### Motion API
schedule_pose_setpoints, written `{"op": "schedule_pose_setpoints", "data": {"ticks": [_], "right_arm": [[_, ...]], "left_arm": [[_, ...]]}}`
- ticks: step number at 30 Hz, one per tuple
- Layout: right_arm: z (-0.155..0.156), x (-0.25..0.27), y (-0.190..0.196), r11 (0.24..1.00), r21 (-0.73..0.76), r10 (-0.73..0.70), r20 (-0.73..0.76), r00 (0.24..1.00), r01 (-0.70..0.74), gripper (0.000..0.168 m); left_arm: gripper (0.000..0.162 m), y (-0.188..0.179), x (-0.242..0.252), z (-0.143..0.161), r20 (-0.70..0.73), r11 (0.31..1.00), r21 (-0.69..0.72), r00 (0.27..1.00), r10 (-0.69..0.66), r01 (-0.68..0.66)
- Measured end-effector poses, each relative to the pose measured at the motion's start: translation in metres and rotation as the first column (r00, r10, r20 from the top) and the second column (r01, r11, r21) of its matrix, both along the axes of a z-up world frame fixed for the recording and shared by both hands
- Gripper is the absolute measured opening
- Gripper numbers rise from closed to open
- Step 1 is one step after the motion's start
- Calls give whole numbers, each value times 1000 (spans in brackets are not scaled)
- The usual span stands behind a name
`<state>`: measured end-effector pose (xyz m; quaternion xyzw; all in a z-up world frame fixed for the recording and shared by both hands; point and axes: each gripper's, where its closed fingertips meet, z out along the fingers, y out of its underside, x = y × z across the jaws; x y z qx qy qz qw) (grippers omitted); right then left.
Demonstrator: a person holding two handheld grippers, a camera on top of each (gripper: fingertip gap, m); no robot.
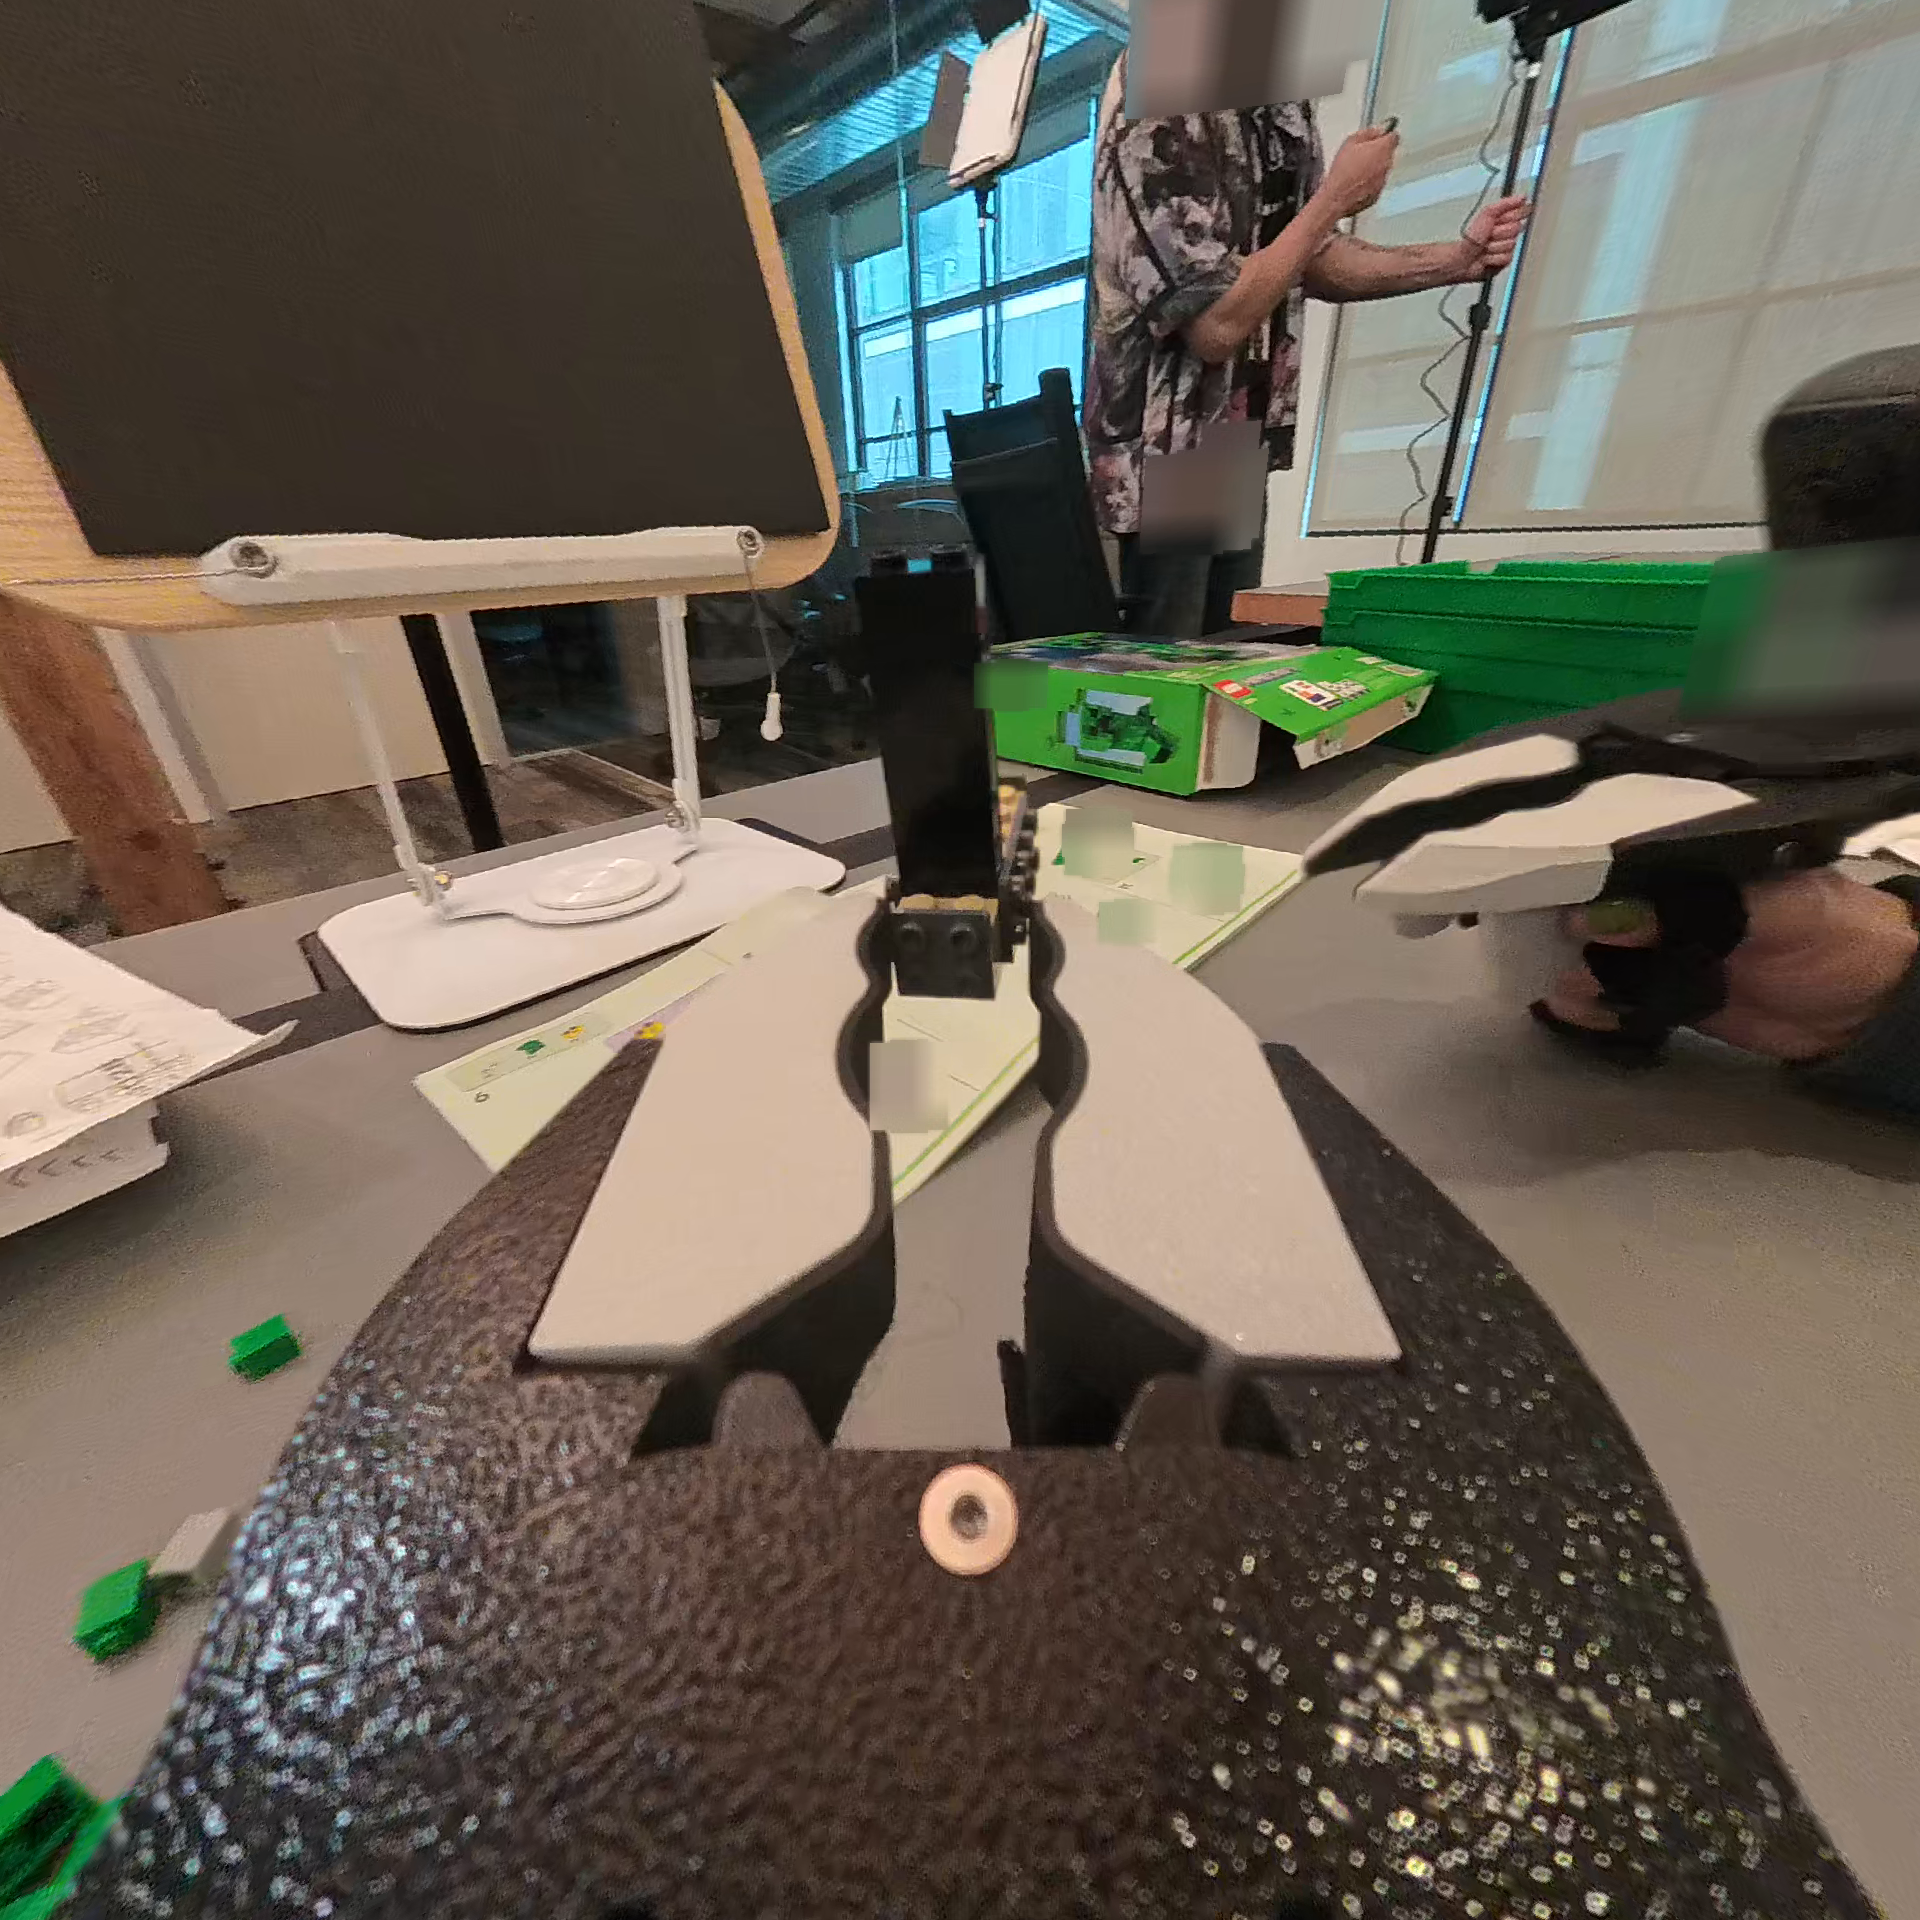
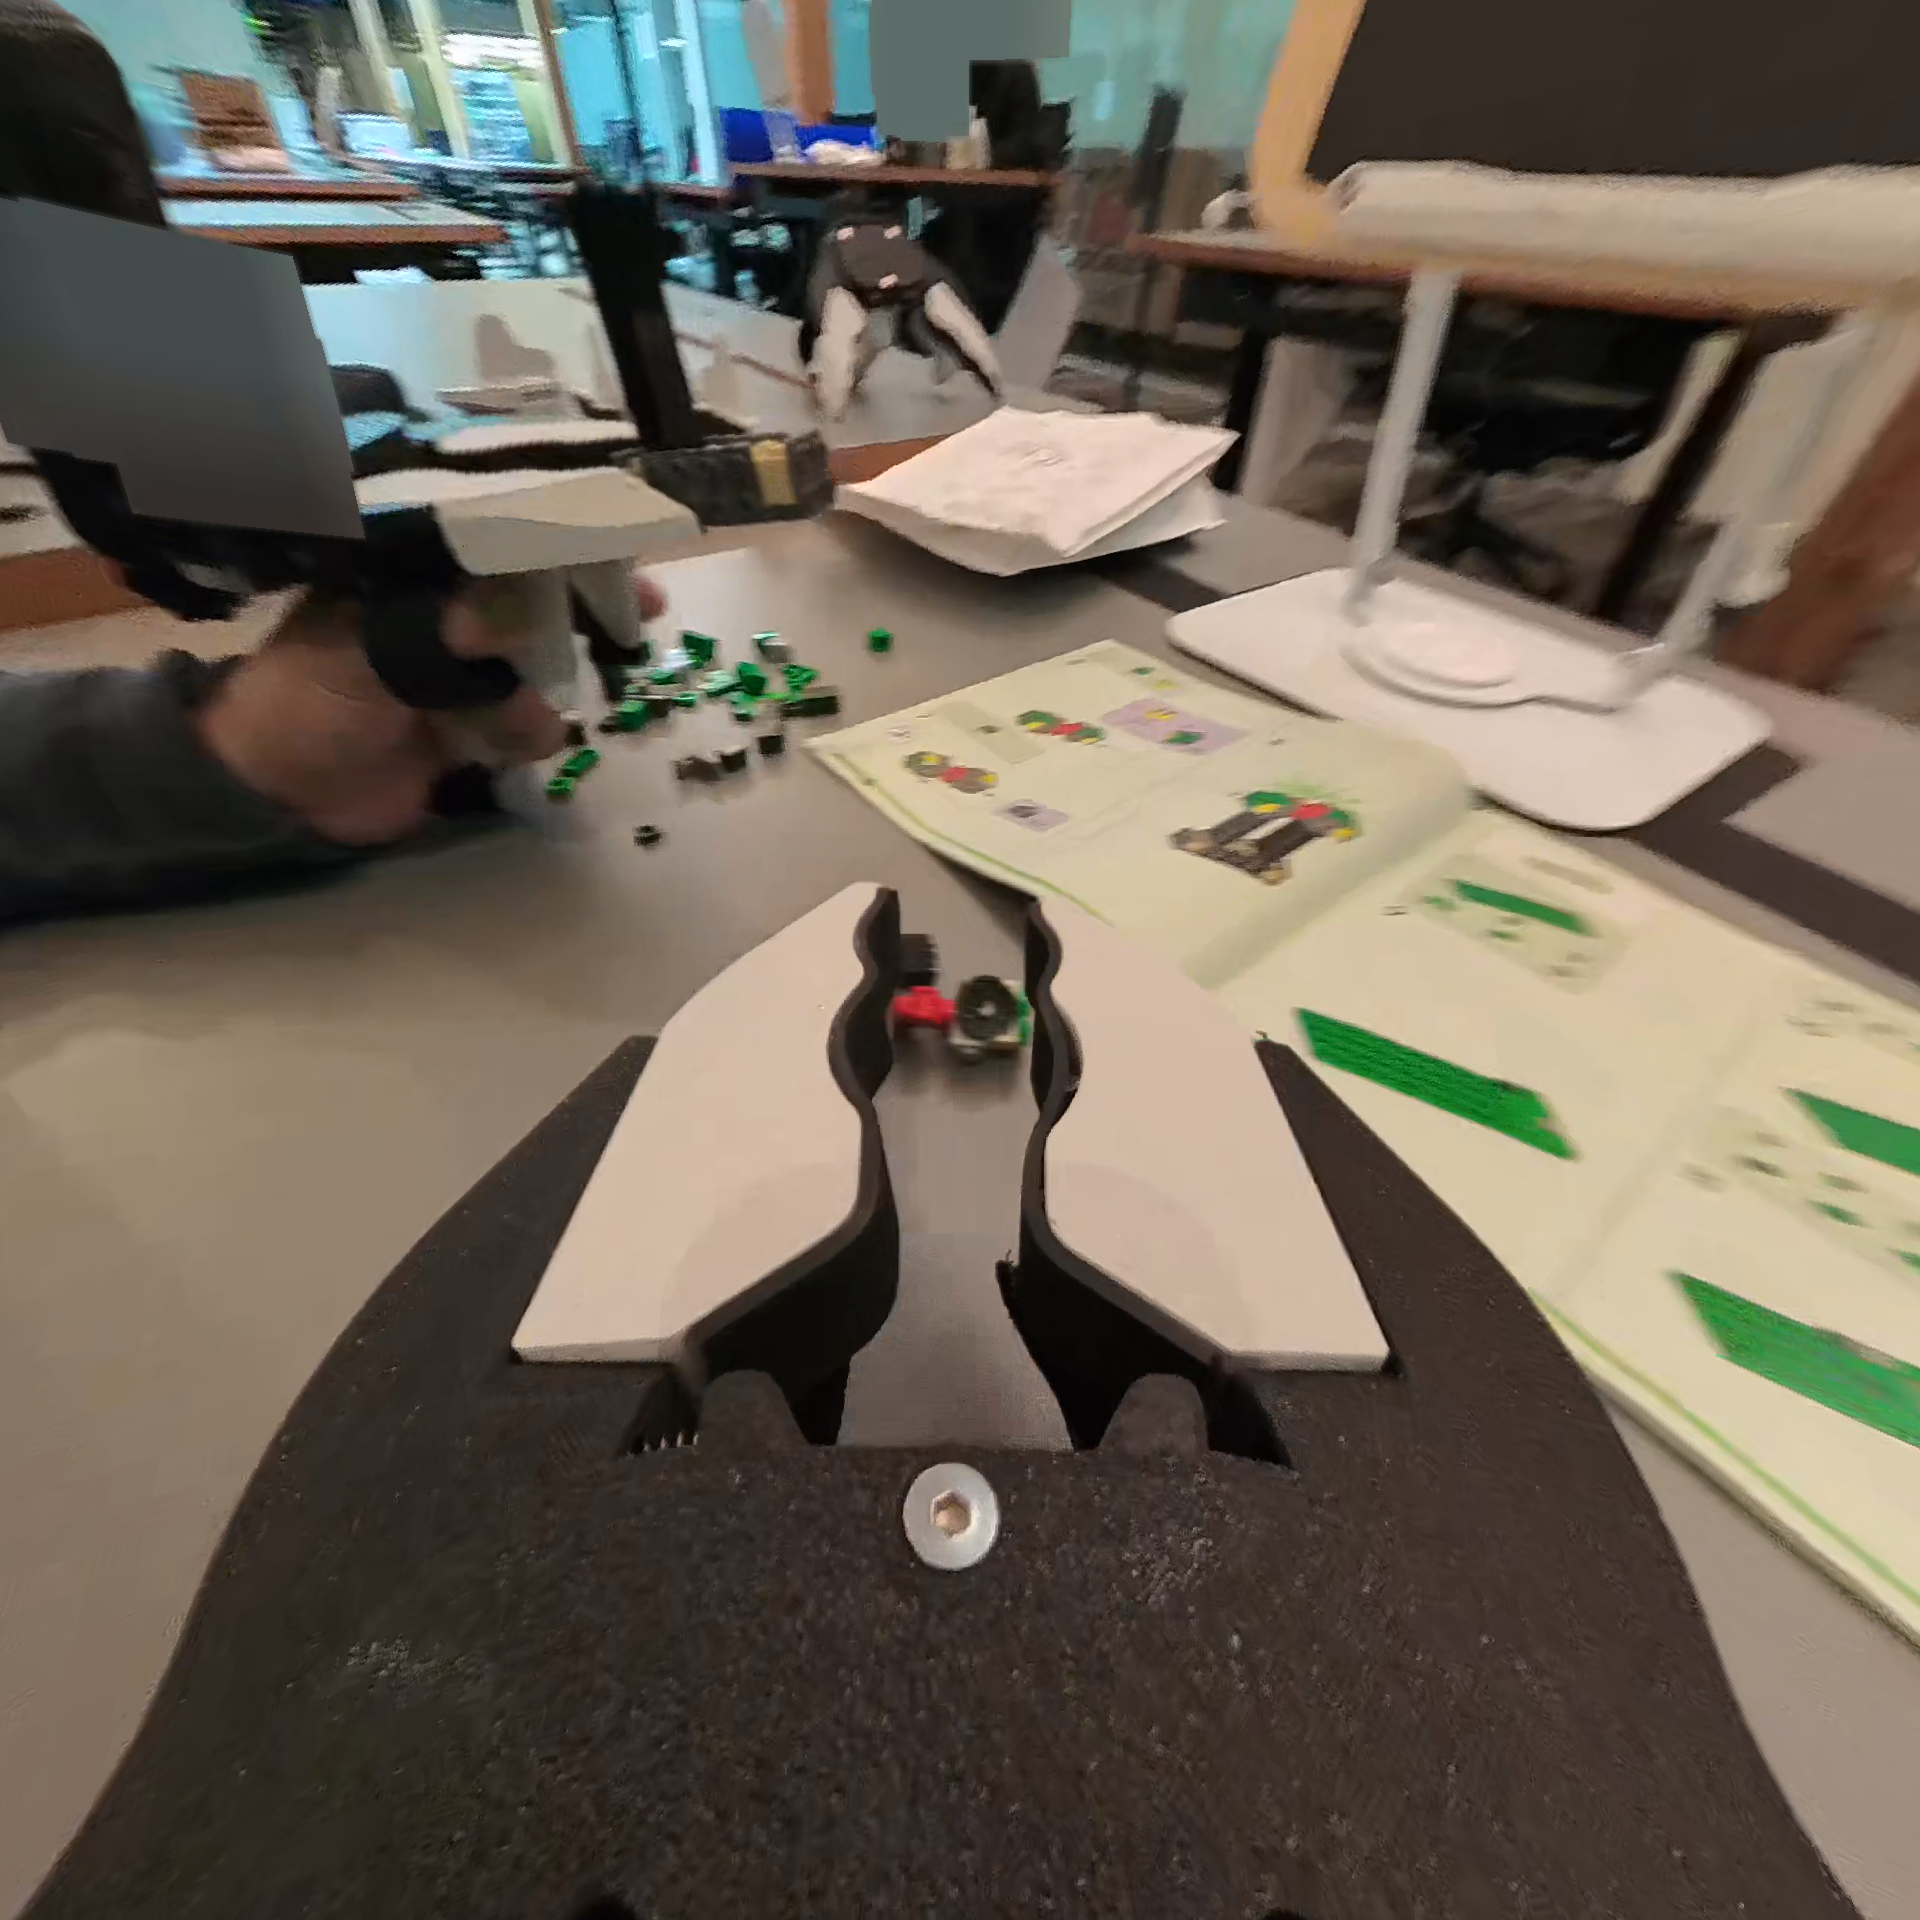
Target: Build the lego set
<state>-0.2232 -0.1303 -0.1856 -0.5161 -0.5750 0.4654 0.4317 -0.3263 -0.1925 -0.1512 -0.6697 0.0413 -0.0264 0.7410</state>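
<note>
In the left wrist view, we see our left tool [image 1: 951,940] closed on a black lego assembly [image 1: 928,790]. The assembly has a low black base with studs, caught between the two grey fingertips [image 1: 821,935], and a tall black column that stands upright from it. Under the tool lies an open pale green instruction booklet [image 1: 727,1049] on the grey table [image 1: 1558,1195]. A white stand [image 1: 582,925] with a wooden board and a dark panel is behind on the left. A green cardboard box [image 1: 1143,717] lies further back, beside stacked green plastic trays [image 1: 1507,623]. Some small loose green bricks [image 1: 265,1349] lie near the left edge. On the right, the right tool [image 1: 1340,868] is low over the table, and a hand [image 1: 1756,977] holds its handle. A person [image 1: 1195,312] stands in the background and holds a black pole.

In the right wrist view, which is blurred, our right tool [image 2: 961,914] is narrow but not closed. Between its fingers a small red, green and grey lego piece [image 2: 961,1013] lies on the table; we cannot tell whether the fingers touch it. The booklet [image 2: 1195,790] is spread to the right. To the left, the left tool [image 2: 665,499] holds the black assembly [image 2: 727,473] above a scattered pile of green and black bricks [image 2: 717,686]. A white paper bag [image 2: 1039,488] lies behind.
</note>
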Motion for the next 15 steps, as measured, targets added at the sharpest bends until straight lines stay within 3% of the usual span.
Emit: {"op": "schedule_pose_setpoints", "data": {"ticks": [3,6,9,12,15], "right_arm": [[-4,-13,-29,987,-124,110,72,991,-101,22],[-15,-28,-51,976,-206,108,180,978,-70,22],[-43,-32,-67,982,-189,95,392,915,-20,9],[-47,-37,-77,982,-187,101,432,896,-20,6],[-57,-42,-69,995,-94,25,488,872,24,10]], "left_arm": [[24,0,4,1,20,1000,11,1000,-22,22],[24,-1,3,2,20,1000,19,1000,-18,18],[24,-2,1,3,32,1000,25,999,-13,12],[24,-2,-1,3,47,999,30,999,-14,12],[24,-2,-2,4,51,999,33,999,-12,10]]}}
